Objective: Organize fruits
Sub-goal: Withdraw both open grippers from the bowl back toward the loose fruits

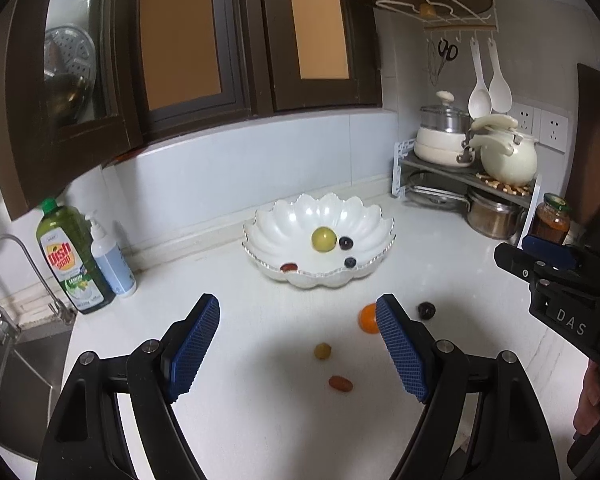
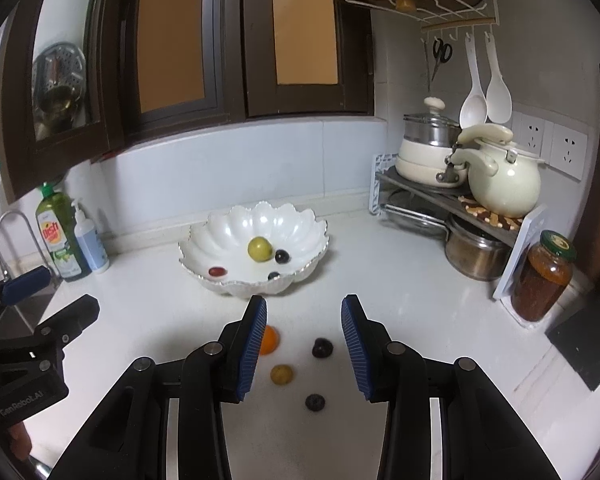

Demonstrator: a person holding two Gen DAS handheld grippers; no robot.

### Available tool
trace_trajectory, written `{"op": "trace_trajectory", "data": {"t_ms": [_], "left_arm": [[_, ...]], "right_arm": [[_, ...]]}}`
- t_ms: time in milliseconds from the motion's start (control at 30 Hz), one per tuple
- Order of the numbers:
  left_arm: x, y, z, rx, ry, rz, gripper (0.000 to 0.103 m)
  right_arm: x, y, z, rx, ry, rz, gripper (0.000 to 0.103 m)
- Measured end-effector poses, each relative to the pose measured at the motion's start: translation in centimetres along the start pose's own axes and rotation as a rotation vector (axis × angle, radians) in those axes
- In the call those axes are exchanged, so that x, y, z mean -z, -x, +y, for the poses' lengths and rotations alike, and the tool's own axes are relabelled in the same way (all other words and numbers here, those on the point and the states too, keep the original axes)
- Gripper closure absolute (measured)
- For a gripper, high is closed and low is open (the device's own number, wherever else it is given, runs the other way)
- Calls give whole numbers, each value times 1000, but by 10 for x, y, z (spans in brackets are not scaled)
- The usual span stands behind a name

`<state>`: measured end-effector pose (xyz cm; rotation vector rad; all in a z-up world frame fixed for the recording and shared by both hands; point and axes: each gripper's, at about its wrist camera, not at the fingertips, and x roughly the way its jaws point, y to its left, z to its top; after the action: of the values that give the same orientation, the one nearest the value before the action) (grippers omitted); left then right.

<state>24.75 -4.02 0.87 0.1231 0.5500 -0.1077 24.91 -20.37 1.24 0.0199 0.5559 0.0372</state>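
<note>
Two handheld grippers with blue ribbed pads hover over a white kitchen counter (image 1: 260, 420). In the left wrist view, the left gripper (image 1: 298, 344) fills the lower frame, jaws spread wide and empty. Between and beyond them lie a small yellow-green fruit (image 1: 323, 351), a red oval fruit (image 1: 340, 383), an orange round fruit (image 1: 368, 319) partly behind the right-hand pad, and a dark wrinkled fruit (image 1: 426, 310). In the right wrist view, the right gripper (image 2: 304, 348) sits lower centre, jaws parted more narrowly, gripping nothing; a second dark fruit (image 2: 315, 402) lies between them. At centre frame, a white scalloped glass bowl (image 1: 284, 220) holds a yellow-green ball, two dark berries and a red fruit.
</note>
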Motion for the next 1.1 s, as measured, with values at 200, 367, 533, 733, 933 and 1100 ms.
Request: {"op": "trace_trajectory", "data": {"t_ms": [200, 367, 533, 733, 933, 1100], "left_arm": [[18, -6, -1, 6, -1, 38, 23], [31, -8, -4, 13, -9, 42, 23], [41, -12, -9, 14, -37, 40, 23], [54, -24, -14, 44, -53, 74, 23], [65, -40, -18, 71, -61, 107, 23], [74, -53, -19, 99, -63, 122, 23]], "right_arm": [[12, -5, 1, 0, 18, 19, 62], [25, -11, -1, -2, 8, 46, 62], [38, -21, -4, -12, -4, 86, 62], [55, -33, -4, -20, -17, 140, 62], [68, -48, -7, -15, -30, 192, 63], [78, -60, -7, -7, -38, 223, 63]]}}
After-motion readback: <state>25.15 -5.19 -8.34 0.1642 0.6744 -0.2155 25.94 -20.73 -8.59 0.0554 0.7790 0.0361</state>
